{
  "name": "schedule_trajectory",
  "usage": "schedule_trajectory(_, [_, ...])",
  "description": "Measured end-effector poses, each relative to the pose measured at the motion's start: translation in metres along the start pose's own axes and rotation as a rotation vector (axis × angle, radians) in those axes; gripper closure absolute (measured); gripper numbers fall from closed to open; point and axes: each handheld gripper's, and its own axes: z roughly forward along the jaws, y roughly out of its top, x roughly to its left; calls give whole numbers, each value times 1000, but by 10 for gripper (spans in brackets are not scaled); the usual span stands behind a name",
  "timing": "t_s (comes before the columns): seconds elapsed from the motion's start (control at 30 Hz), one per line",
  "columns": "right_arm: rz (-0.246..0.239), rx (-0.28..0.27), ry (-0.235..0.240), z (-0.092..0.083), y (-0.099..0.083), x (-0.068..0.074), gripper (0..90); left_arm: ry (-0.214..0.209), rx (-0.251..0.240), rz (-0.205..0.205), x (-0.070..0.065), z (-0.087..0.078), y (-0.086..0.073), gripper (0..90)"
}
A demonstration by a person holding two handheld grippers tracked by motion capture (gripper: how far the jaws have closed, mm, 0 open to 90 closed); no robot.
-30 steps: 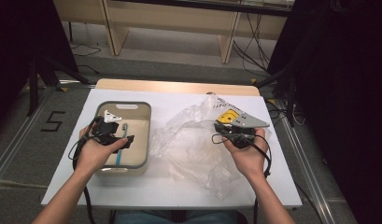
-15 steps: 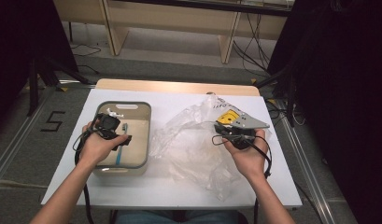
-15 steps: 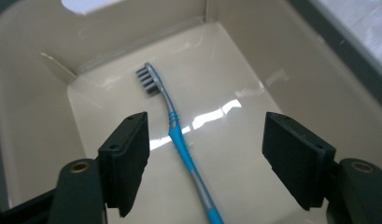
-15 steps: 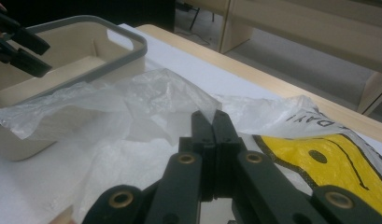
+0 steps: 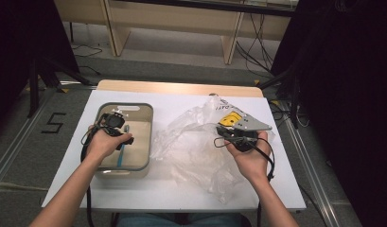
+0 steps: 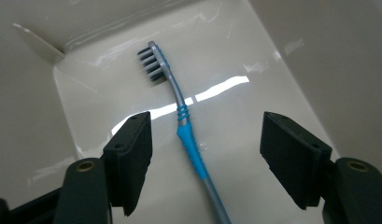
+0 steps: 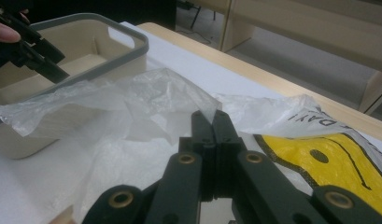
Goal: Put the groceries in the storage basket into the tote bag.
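Underneath, white table top (image 5: 181, 101), wood edge; perhaps grey carpet (image 5: 35, 156) around.

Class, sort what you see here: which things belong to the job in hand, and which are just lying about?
In the job:
- blue and grey toothbrush
- beige plastic tub with grey rim
- clear plastic bag with yellow print
- left tongs, open over the toothbrush
- right tongs, shut on the bag

Lying about:
- white table
- black floor cables

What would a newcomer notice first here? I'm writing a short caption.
A blue and grey toothbrush lies in the beige tub at the table's left, between the open jaws of the left hand-held gripper. At the right, the right hand-held gripper pinches a crumpled clear plastic bag.
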Motion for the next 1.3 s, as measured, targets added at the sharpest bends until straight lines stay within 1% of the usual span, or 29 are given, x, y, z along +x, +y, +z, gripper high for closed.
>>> schedule_trajectory(0.13, [1,-2,0,0,0,0,900,4,16,-10,1,4,1,349])
schedule_trajectory(0.33, [0,1,1,0,0,0,900,7,53,-24,4,10,2,374])
schedule_trajectory(0.53, [3,2,3,1,-1,0,900,-8,83,-30,4,15,3,388])
schedule_trajectory(0.7, [3,1,3,0,-1,0,900,-13,104,-33,5,19,3,407])
schedule_trajectory(1.23, [3,3,4,1,-1,1,900,-32,163,-38,7,27,3,503])
schedule_trajectory(1.3, [2,2,5,1,-1,1,900,-28,170,-39,7,27,3,516])
